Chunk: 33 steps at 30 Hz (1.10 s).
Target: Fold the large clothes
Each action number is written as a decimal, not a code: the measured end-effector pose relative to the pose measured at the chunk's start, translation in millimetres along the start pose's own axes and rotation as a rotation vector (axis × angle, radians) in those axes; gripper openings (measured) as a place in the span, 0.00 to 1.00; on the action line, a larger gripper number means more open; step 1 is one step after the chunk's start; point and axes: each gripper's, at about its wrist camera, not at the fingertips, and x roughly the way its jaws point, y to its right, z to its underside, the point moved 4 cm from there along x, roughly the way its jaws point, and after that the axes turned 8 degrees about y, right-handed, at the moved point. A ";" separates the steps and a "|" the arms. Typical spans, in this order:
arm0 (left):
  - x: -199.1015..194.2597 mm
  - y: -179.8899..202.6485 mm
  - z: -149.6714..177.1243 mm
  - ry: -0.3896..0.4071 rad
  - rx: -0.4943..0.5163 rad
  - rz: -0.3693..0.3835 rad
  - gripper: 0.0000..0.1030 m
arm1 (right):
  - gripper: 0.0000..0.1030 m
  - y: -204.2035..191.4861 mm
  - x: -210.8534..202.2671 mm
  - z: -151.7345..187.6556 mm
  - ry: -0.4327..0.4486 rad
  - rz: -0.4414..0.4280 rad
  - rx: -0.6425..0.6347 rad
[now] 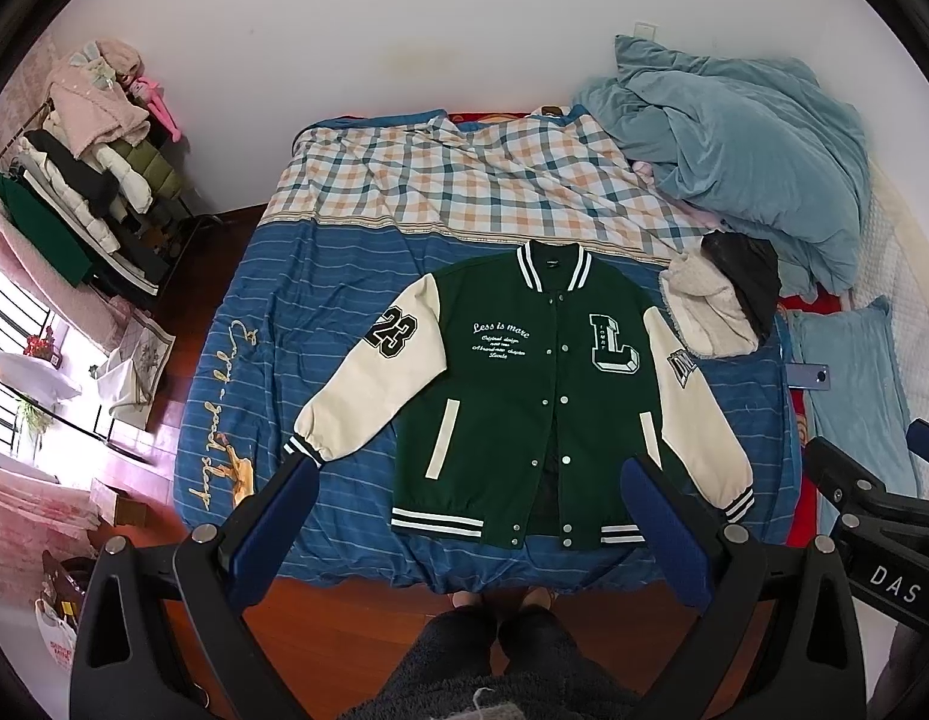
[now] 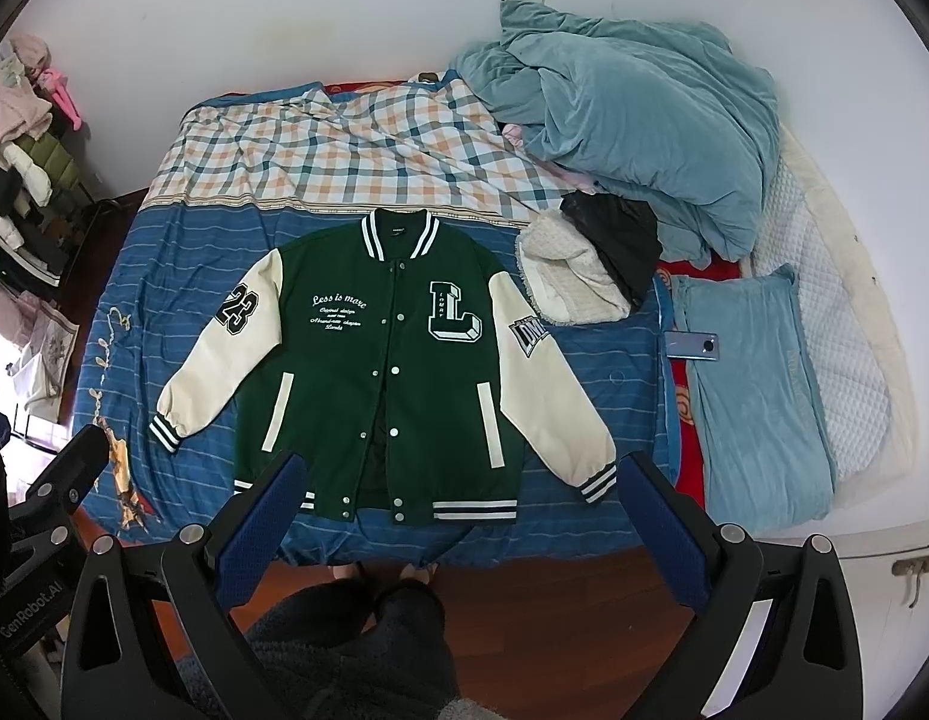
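Your left claw (image 1: 470, 516) and right claw (image 2: 464, 510) both hang spread wide with nothing between their fingers, above the near edge of the bed (image 2: 584, 372). The green varsity jacket (image 2: 398, 372) lies flat and face up ahead of you on the blue striped cover, collar toward the wall, cream sleeves angled outward, hem nearest you. A rumpled teal duvet (image 2: 632, 138) is heaped at the far right corner, and a phone (image 2: 692, 347) rests on the right side.

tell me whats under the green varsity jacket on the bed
The green varsity jacket lies flat, front up, on the blue striped bedspread, which shows all around it. Anything between the two is covered. Both grippers hang open above.
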 end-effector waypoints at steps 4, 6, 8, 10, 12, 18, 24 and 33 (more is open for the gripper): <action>-0.5 -0.3 0.5 0.000 -0.001 0.000 1.00 | 1.00 -0.2 -0.7 0.2 0.000 0.000 0.003; -1.0 7.7 4.3 0.001 0.002 0.004 1.00 | 1.00 -0.7 0.1 0.6 -0.001 0.001 0.005; -2.3 9.8 5.9 0.002 0.005 0.004 1.00 | 1.00 -0.3 -1.9 2.1 0.000 0.001 0.008; -3.6 11.6 7.0 0.002 0.004 0.005 1.00 | 1.00 0.3 -3.5 3.3 0.000 0.001 0.007; -3.3 12.5 7.7 0.002 0.005 0.006 1.00 | 1.00 1.6 -4.1 3.6 0.001 0.000 0.009; -5.6 14.1 8.0 0.007 0.006 0.004 1.00 | 1.00 2.6 -6.8 4.8 0.003 -0.001 0.012; -3.9 20.7 6.5 0.005 0.004 0.007 1.00 | 1.00 1.9 -6.6 5.2 0.004 0.001 0.013; -1.3 15.4 1.8 0.005 0.004 0.012 1.00 | 1.00 1.5 -10.9 6.4 -0.001 -0.003 0.017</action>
